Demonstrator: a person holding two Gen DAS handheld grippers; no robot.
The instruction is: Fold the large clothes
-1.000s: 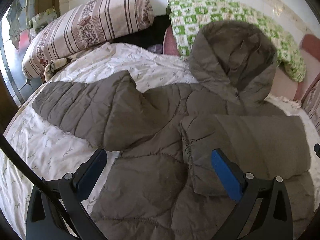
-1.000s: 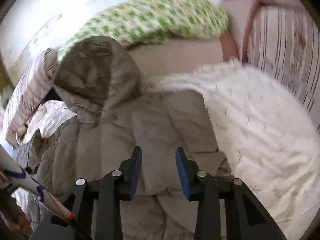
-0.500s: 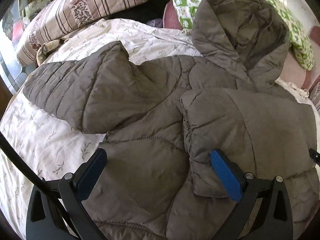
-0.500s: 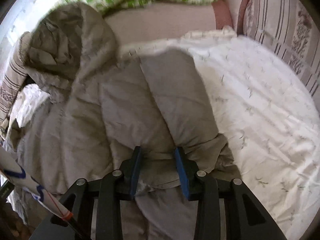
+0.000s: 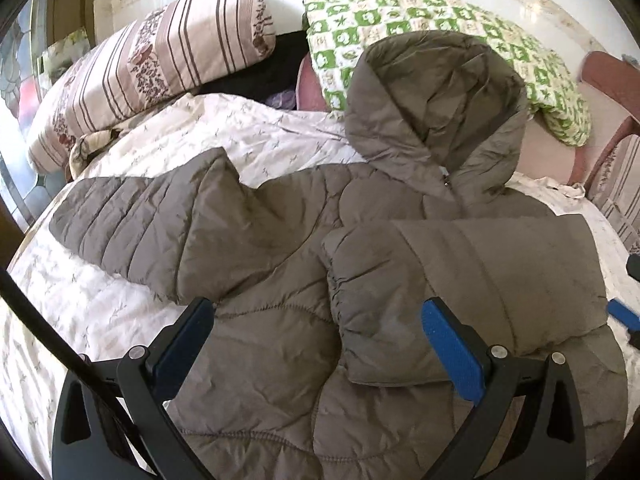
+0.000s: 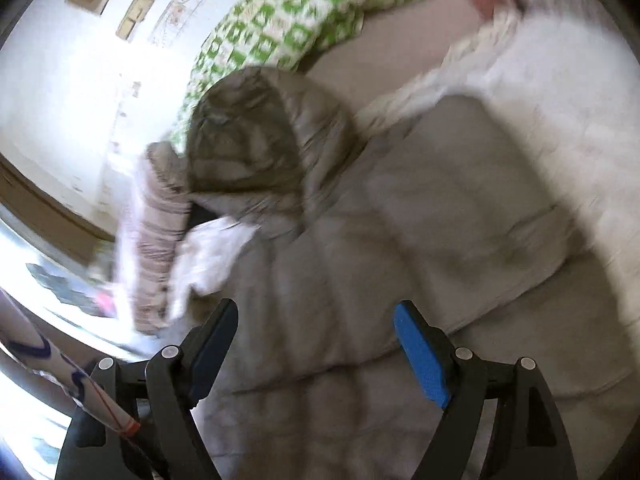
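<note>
A grey-brown hooded puffer jacket lies flat on the bed, hood toward the pillows. Its right sleeve is folded across the chest; its left sleeve stretches out to the left. My left gripper is open and empty, above the jacket's lower body. My right gripper is open and empty above the folded sleeve in a blurred right wrist view. The jacket fills that view's lower half.
A white floral bedsheet covers the bed. A striped pillow and a green checked pillow lie at the head. A wooden bed frame and striped cushion stand at the right. A window is at the far left.
My right gripper has opened, let go of the folded sleeve and drawn back and up. My left gripper has pulled back a little from the jacket.
</note>
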